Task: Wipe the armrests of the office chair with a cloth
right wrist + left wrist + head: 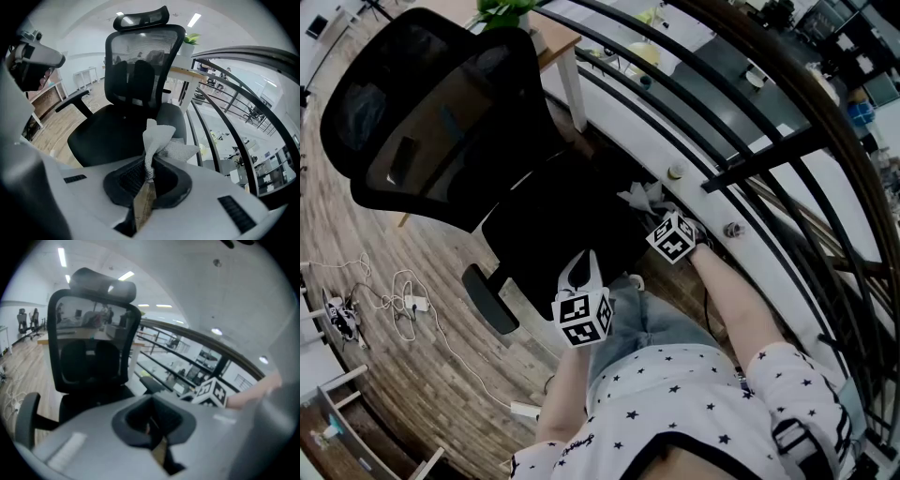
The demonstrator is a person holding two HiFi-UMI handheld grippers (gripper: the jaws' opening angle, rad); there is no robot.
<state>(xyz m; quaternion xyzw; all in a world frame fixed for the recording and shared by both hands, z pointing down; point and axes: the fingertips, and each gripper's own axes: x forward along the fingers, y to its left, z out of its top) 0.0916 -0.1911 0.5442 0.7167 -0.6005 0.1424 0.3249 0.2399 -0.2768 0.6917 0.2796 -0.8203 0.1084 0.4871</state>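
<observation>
A black mesh-back office chair (441, 122) stands in front of me, its seat (117, 131) facing both grippers. Its left armrest (487, 298) juts out near my left gripper (581, 261), which hovers over the seat's front edge with its jaws shut on nothing (151, 423). My right gripper (656, 214) is at the right side of the seat, shut (149, 174) on a crumpled pale cloth (158, 138). The cloth (642, 197) sticks out beyond the jaws. In the left gripper view, the right armrest (153, 383) shows beside the right gripper's marker cube.
A black metal railing (750, 150) curves close along the chair's right side, with a lower floor beyond it. A table leg (575, 89) and a potted plant stand behind the chair. White cables and a power strip (408, 302) lie on the wooden floor at left.
</observation>
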